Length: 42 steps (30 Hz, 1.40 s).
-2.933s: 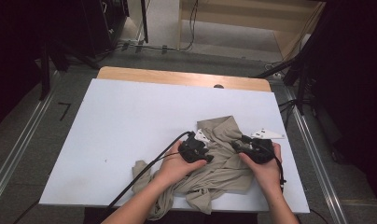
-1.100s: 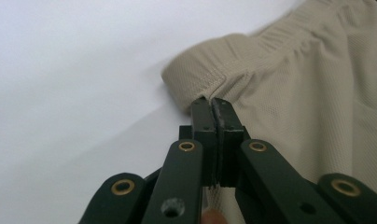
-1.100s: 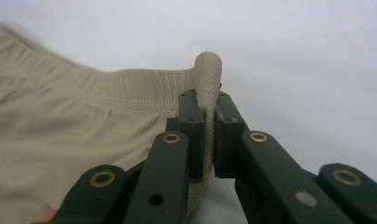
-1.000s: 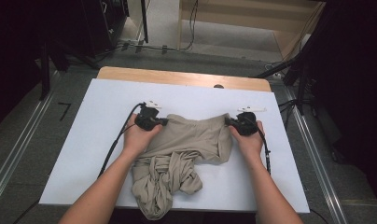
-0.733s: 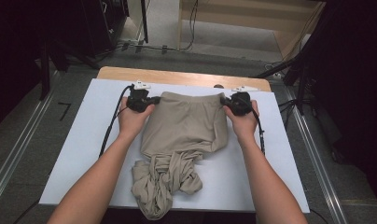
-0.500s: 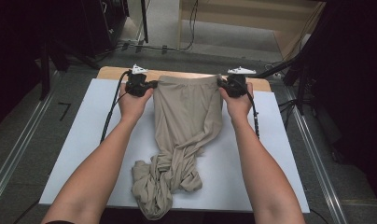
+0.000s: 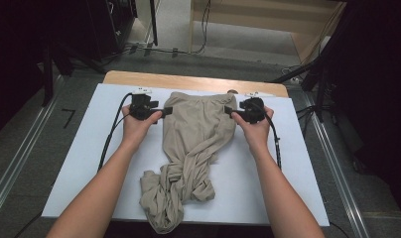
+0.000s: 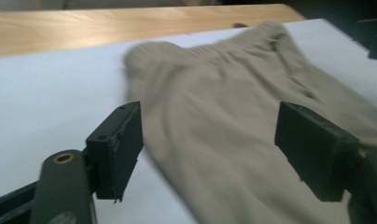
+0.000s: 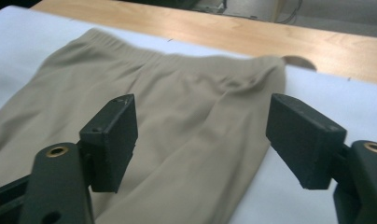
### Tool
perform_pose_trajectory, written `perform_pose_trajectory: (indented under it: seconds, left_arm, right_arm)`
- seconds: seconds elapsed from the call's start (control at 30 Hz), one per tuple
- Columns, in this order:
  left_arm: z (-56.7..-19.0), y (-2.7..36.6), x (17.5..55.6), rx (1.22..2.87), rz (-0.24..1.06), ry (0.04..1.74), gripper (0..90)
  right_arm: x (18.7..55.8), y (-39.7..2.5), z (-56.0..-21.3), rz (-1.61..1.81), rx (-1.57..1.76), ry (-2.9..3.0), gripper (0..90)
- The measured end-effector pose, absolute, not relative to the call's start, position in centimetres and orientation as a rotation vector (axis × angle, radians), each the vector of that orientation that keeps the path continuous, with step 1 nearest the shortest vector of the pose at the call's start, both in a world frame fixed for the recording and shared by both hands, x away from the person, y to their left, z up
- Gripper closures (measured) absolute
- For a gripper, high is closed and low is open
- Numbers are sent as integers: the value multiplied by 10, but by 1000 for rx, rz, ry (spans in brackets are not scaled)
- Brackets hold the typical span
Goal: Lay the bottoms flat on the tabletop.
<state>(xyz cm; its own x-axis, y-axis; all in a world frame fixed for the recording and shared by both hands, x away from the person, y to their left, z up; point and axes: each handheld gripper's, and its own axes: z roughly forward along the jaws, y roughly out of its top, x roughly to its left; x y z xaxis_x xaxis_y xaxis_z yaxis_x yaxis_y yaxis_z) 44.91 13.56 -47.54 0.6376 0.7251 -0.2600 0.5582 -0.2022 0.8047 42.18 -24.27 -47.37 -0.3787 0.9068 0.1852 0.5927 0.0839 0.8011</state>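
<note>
My left hand-held gripper (image 7: 165,110) sits at the left edge of the tan trousers (image 7: 196,134), just below the waistband; in the left gripper view its jaws stand wide apart, released, with cloth lying between them but nothing pinched. The trousers lie on the white surface (image 7: 74,163), waistband (image 9: 177,58) toward the far wooden edge, upper part fairly flat, and the legs (image 7: 176,191) twisted into a bunch at the near edge. My right hand-held gripper (image 7: 229,112) mirrors the left at the garment's right edge, jaws likewise spread and holding nothing.

I judge the step in hand is spreading the garment flat. To do it well I'd leave the waistband where it lies and work down to the tangle, taking one leg at a time by its outer seam. Pinch a single layer only, and draw outward slowly so the flat part isn't dragged askew.
</note>
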Motion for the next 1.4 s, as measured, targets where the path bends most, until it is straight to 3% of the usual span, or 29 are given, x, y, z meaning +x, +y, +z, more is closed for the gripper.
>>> perform_pose_trajectory:
  seconds: [0.07,0.2,0.23,0.37,0.53,0.63,0.73,0.77,0.8,0.83,0.9,0.93,1.03,1.23,1.4]
  left_arm:
    - [-475,137,429,1892,210,977,185]
    - [-474,140,388,1902,185,921,155]
    - [-474,139,369,1922,170,894,132]
    - [-474,142,342,1931,134,893,4]
    - [-476,148,298,1955,111,849,0]
    - [-481,145,279,2023,107,824,143]
    - [-487,143,262,2061,30,714,439]
    - [-488,141,258,2094,41,695,439]
    - [-489,138,255,2126,45,696,588]
    - [-490,137,253,2138,31,696,668]
    - [-490,136,248,2122,-3,679,778]
    - [-490,136,248,2122,-3,679,808]
    - [-487,141,245,2104,2,687,852]
    - [-485,160,246,2081,23,723,886]
    - [-488,171,246,2093,29,743,888]
  right_arm:
    - [388,-234,-469,1230,1427,2032,237]
    - [354,-220,-465,1245,1351,2062,232]
    - [333,-210,-464,1265,1313,2083,233]
    - [302,-196,-466,1278,1262,2118,233]
    - [248,-167,-469,1336,1186,2195,237]
    - [228,-150,-472,1331,1129,2252,269]
    - [216,-132,-481,1320,1090,2321,310]
    - [216,-132,-481,1320,1090,2321,310]
    - [212,-120,-489,1284,1058,2358,357]
    - [211,-116,-492,1270,1041,2369,420]
    - [210,-111,-497,1242,1028,2372,653]
    - [210,-111,-497,1242,1028,2372,653]
    - [209,-120,-496,1238,1069,2343,852]
    - [199,-190,-474,1282,1199,2194,875]
    - [193,-234,-477,1244,1294,2113,878]
